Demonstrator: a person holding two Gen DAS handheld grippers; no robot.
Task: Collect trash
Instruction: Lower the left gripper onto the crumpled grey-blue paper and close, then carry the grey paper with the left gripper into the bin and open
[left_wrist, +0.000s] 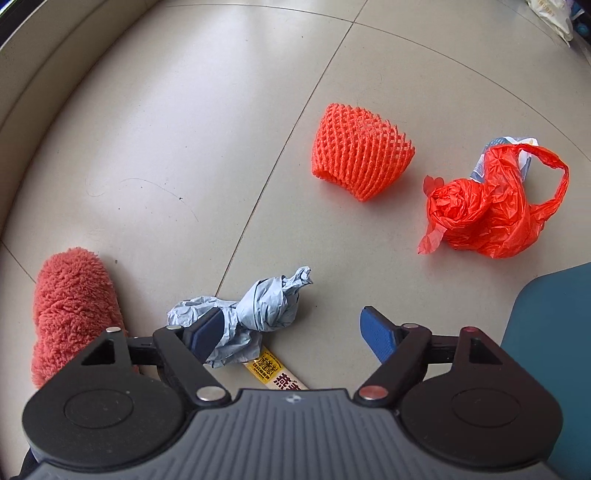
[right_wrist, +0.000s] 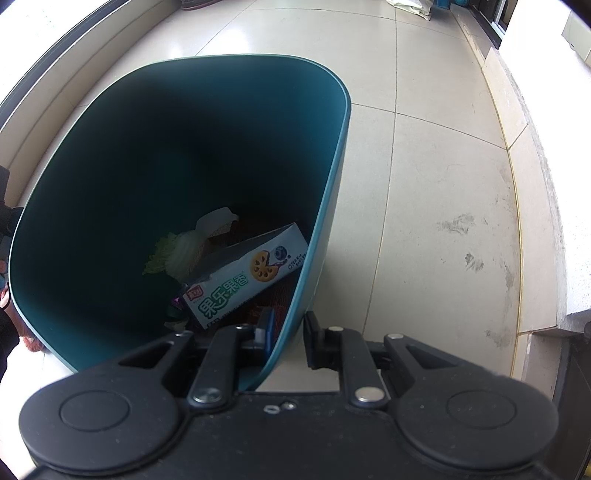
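The left gripper (left_wrist: 291, 332) points down at the floor with its jaws released and spread wide. A crumpled pale blue wad (left_wrist: 255, 314) lies on the tiles against the inner face of the left finger (left_wrist: 207, 332), not pinched, with the other finger well apart from it. Under the wad, closer to the gripper body, a yellow snack wrapper (left_wrist: 273, 371) pokes out. Outside the left finger sits a fluffy coral slipper (left_wrist: 70, 314).

The right gripper (right_wrist: 288, 332) has its jaws clenched on the wall of the teal bin (right_wrist: 332, 192), one finger inside, one outside. Just past the inner finger, a biscuit box (right_wrist: 247, 275) leans on the bin's bottom among a lettuce leaf (right_wrist: 162, 254) and other scraps.

Ahead of the left jaws and to their right lie an orange foam fruit net (left_wrist: 356, 155) and, further right, a knotted red plastic bag (left_wrist: 487, 210) with a bit of blue-and-white packaging beneath it. The bin's edge shows at that view's right border.

Risks, as I judge them: the soft wad may squash and slip through a wide grip, or the jaws may snag the wrapper along with it and drop one on the way. A closing finger could also catch the slipper. The bin hangs from one thin wall, so it may tilt or slide.

The floor (left_wrist: 184, 129) is glossy beige tile with dark grout lines; a pale skirting runs along the far left, and scuffed tiles meet a raised ledge to the right of the bin.
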